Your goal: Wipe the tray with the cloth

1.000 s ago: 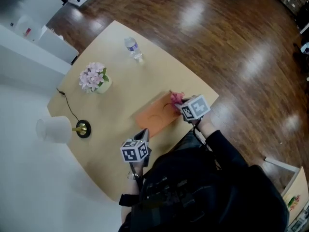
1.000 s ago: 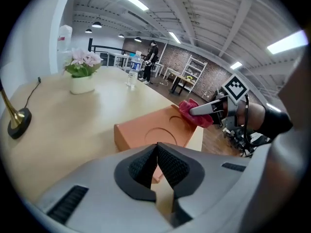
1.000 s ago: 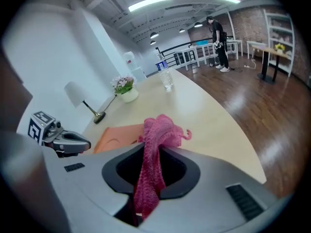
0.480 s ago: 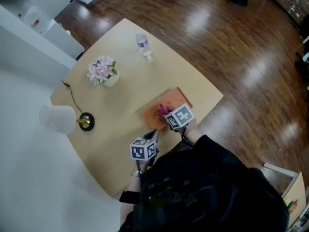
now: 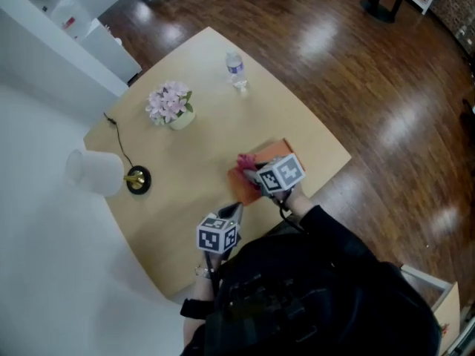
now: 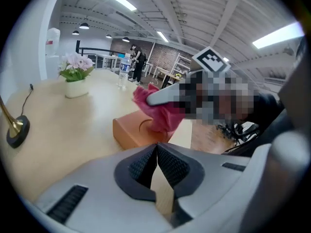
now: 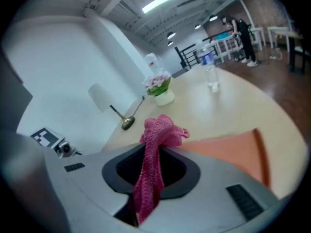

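Cloth (image 7: 160, 128) is the thing to find first. It is pink and fluffy, and it sits in the right gripper (image 7: 153, 152). That gripper's two jaws are squeezed on it. One bunch of cloth pokes out past the tips, and a strip hangs back between the jaws.

The tray (image 5: 239, 181) is orange and flat. It lies on the tan table (image 5: 200, 147), close to the edge where the person stands. In the head view the right gripper is over the tray and the pink bunch is at the tray's left end. In the left gripper view the bottom of the cloth looks like it touches the top of the tray — I cannot be sure.

The left gripper (image 6: 156, 148) is near the table edge, just beside the tray and not touching it. Its jaws are pressed together at the tips. Nothing is between them. It points at the tray and the cloth.

More things stand on the table, well apart from the tray:
- Pink flowers (image 5: 171, 102) in a small white pot stand toward the far side.
- A water bottle (image 5: 236, 70) stands upright near the far edge.
- A lamp (image 5: 95, 173) with a white shade and a gold foot stands at the left edge, with a thin black cord running from it.

The floor (image 5: 356, 73) around the table is dark shiny wood.
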Available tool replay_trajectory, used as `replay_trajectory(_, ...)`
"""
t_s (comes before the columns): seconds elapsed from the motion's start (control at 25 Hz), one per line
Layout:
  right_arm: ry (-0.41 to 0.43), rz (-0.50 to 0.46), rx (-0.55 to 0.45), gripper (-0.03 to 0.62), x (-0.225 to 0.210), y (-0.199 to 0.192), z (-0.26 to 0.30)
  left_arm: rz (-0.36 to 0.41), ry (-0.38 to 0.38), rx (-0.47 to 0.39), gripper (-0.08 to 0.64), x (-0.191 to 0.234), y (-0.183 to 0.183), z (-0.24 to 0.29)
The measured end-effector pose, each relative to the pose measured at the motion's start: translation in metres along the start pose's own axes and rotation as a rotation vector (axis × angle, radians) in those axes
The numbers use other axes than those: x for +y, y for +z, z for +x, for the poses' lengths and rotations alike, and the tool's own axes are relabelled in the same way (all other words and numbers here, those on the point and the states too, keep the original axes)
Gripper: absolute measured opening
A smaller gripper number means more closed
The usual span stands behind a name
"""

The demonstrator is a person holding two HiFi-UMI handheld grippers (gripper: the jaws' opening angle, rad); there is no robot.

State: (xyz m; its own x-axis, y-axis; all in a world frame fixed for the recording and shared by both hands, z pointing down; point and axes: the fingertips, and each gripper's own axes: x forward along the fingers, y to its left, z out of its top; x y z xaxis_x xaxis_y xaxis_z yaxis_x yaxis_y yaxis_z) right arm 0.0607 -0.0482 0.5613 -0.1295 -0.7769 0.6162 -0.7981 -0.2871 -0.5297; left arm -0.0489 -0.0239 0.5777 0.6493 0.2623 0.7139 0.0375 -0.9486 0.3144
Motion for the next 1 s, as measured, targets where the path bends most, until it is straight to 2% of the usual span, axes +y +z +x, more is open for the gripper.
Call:
replay_trajectory(0.08,-0.111,-0.009,-0.004,0.075,-0.04,0.02,-0.011,-0.002,0.018,-0.013,0.003,0.004,0.004,-0.008)
replay_trajectory(0.16,-0.131,-0.025,0.052,0.075,-0.057,0.026,0.0,-0.022,0.045,-0.019,0.002,0.012,0.003,-0.013)
replay_trajectory(0.32,0.018,-0.077,0.198,0.075,-0.016,0.008,0.063,-0.07,0.098,-0.002,0.002,0.027,-0.006,-0.016)
replay_trajectory(0.4,0.051,-0.096,0.23,0.075,0.005,0.0,0.083,-0.091,0.108,-0.005,0.002,0.029,-0.009,-0.019)
replay_trajectory(0.52,0.07,-0.095,0.237,0.075,0.015,0.002,0.089,-0.111,0.12,-0.018,0.002,0.03,-0.009,-0.025)
replay_trajectory(0.76,0.206,-0.044,0.164,0.075,0.029,0.012,0.067,-0.136,0.132,-0.023,0.002,0.031,-0.013,-0.026)
replay_trajectory(0.84,0.155,-0.036,0.103,0.075,0.014,0.027,0.045,-0.132,0.136,-0.027,0.002,0.032,-0.011,-0.029)
replay_trajectory(1.0,-0.061,-0.008,0.043,0.075,-0.058,0.038,-0.015,-0.117,0.134,-0.03,0.002,0.033,-0.007,-0.027)
